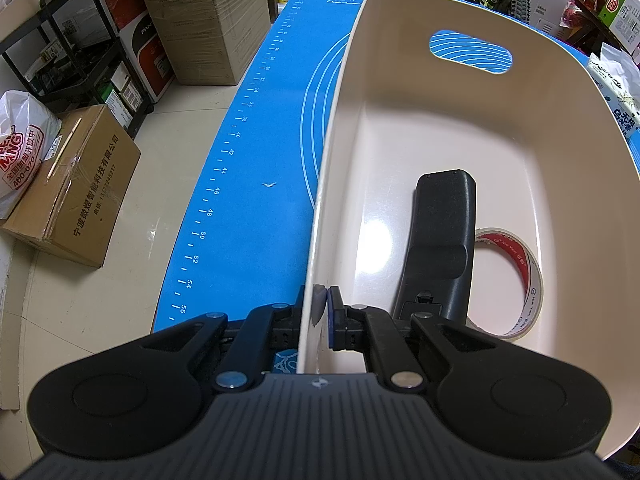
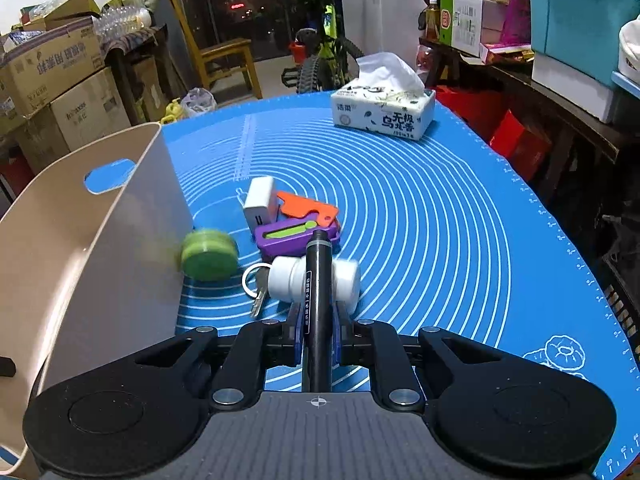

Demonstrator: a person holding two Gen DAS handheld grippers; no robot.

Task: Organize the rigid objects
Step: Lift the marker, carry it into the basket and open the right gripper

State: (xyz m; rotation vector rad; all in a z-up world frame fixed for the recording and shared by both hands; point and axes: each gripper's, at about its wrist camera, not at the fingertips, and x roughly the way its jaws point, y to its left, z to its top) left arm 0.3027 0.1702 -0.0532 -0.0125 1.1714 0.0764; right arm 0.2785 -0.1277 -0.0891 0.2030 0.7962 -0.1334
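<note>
Underneath, blue ruled mat (image 2: 440,220) amid stacked cartons (image 1: 208,20).

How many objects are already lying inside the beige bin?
2: a black remote control on the bin floor, and a tape roll beside it. The near corner is hidden, so more may exist.

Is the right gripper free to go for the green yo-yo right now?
Probably not: the right gripper is shut on a black marker. The green yo-yo itself lies uncovered beside the bin.
</note>
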